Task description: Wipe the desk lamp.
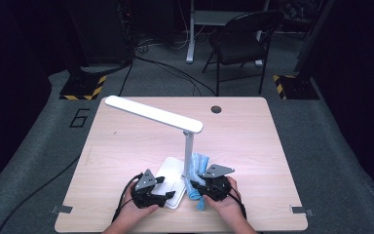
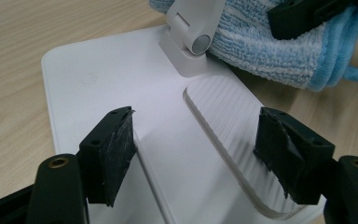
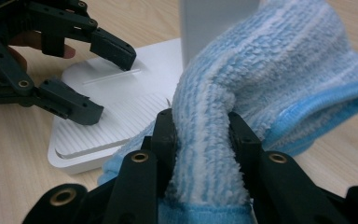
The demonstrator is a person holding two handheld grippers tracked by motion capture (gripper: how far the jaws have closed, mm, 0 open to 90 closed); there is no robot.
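Observation:
A white desk lamp (image 1: pixel 154 115) stands near the table's front, its flat base (image 1: pixel 171 181) (image 2: pixel 121 93) (image 3: pixel 107 98) between my two hands. My right gripper (image 1: pixel 200 186) (image 3: pixel 200 135) is shut on a blue striped cloth (image 1: pixel 196 168) (image 3: pixel 270 79) (image 2: pixel 279 46), which lies bunched against the lamp's post (image 1: pixel 188 153) (image 3: pixel 214 23). My left gripper (image 1: pixel 168 187) (image 2: pixel 196 140) is open, its jaws straddling the front part of the base above the ribbed patch (image 2: pixel 223 112). From the right gripper view, the left gripper (image 3: pixel 93 79) hovers open over the base.
The wooden table (image 1: pixel 126 141) has a round cable hole (image 1: pixel 216 109) at the back. A black chair (image 1: pixel 241 41) and stands with yellow-black stripes (image 1: pixel 83 87) sit on the grey floor beyond. The lamp's long head reaches toward the back left.

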